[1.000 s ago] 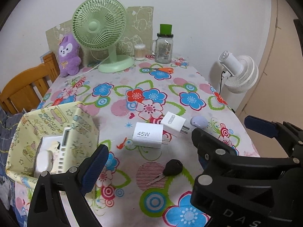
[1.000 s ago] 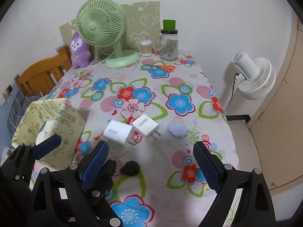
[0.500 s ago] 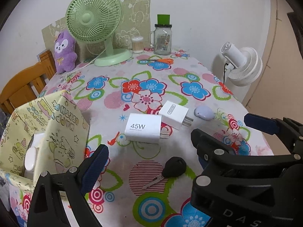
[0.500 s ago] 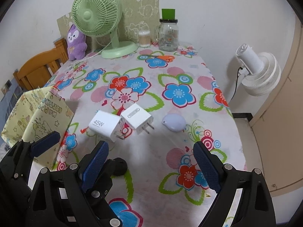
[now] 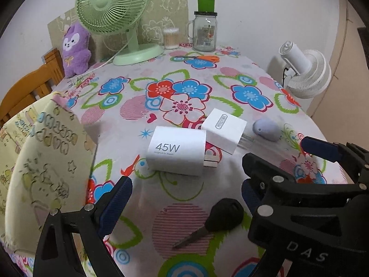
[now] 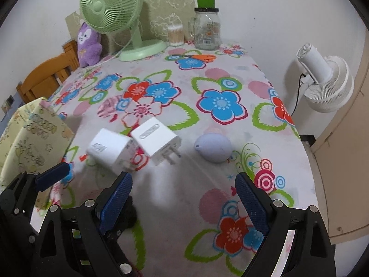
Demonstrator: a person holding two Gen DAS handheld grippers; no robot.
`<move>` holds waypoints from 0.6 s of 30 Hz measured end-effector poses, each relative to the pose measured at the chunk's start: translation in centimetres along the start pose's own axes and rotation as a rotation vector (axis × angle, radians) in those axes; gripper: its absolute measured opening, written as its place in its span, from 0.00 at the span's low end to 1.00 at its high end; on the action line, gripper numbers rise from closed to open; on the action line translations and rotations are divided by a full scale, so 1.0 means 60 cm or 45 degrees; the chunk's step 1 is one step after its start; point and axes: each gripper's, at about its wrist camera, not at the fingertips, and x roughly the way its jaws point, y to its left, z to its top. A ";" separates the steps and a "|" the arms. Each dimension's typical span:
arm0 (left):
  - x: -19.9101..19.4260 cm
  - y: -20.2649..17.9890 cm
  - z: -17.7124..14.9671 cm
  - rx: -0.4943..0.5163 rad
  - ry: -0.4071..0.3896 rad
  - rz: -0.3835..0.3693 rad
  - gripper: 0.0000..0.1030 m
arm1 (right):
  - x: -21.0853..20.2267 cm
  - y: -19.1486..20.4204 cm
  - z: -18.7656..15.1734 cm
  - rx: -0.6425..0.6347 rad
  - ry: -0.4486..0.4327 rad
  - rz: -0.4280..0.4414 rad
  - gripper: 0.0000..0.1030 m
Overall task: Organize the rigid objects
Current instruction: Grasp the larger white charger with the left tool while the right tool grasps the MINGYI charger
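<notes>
A large white charger marked 45W (image 5: pixel 177 152) lies on the flowered tablecloth (image 5: pixel 230 71). A smaller white charger (image 5: pixel 224 129) with bare prongs touches it on the right. Further right lies a lilac egg-shaped thing (image 6: pixel 213 146). A black-headed key (image 5: pixel 223 214) lies nearest me, untouched, by the inner finger of my left gripper (image 5: pixel 184 191). That gripper hovers open above the cloth, just short of the 45W charger. My right gripper (image 6: pixel 184 184) is open too, empty, short of the small charger and the lilac thing. A yellow printed fabric box (image 5: pixel 46 150) stands at the left.
At the back stand a green desk fan (image 5: pixel 115 7), a purple plush (image 5: pixel 73 48), a tub of cotton swabs (image 5: pixel 171 38) and a glass jar (image 5: pixel 205 32), with orange scissors (image 5: pixel 203 57) in front. A white fan (image 6: pixel 322 80) stands past the table's right edge. A wooden chair (image 6: pixel 46 78) is at left.
Both grippers have sunk toward the table and come nearer the chargers and key, which now look larger. The inside of the yellow box has dropped out of sight. Both jaws stayed open.
</notes>
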 end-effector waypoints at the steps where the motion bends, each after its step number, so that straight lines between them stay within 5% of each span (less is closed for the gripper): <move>1: 0.004 -0.001 0.001 0.004 0.007 0.000 0.94 | 0.006 -0.002 0.001 0.000 0.009 0.002 0.90; 18: 0.055 0.011 0.030 -0.010 0.089 -0.032 0.82 | 0.058 0.003 0.034 -0.015 0.035 0.015 0.90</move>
